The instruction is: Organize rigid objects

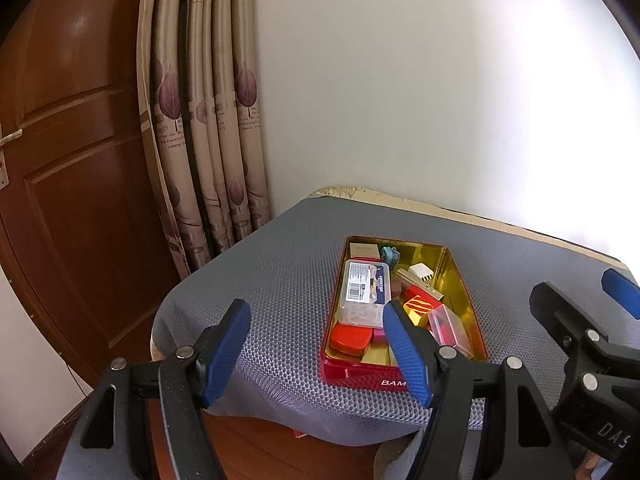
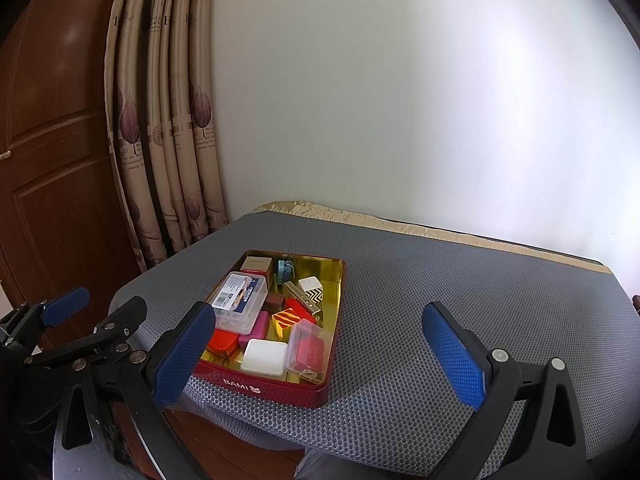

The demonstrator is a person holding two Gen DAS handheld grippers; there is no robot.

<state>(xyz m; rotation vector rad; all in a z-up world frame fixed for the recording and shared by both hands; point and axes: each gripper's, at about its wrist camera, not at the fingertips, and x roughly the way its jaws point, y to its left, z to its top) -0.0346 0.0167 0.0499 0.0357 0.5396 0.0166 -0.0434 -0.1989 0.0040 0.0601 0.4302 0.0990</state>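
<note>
Both tongs, left (image 1: 316,354) and right (image 2: 326,354), stand apart and empty before the red rectangular metal tin (image 2: 280,386), crammed with small boxes, near the grey mesh-covered desk's (image 2: 460,288) front edge. Risk: nudging it off.

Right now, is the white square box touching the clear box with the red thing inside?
Touching: the right wrist view shows the white square box pressed against the clear box, no gap visible.

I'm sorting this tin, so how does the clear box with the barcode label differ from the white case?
The clear box is see-through, labelled and rests on other items; the white case is opaque, plain and lies at the tin's near wall. Both are rounded rectangular containers inside the red tin.
</note>
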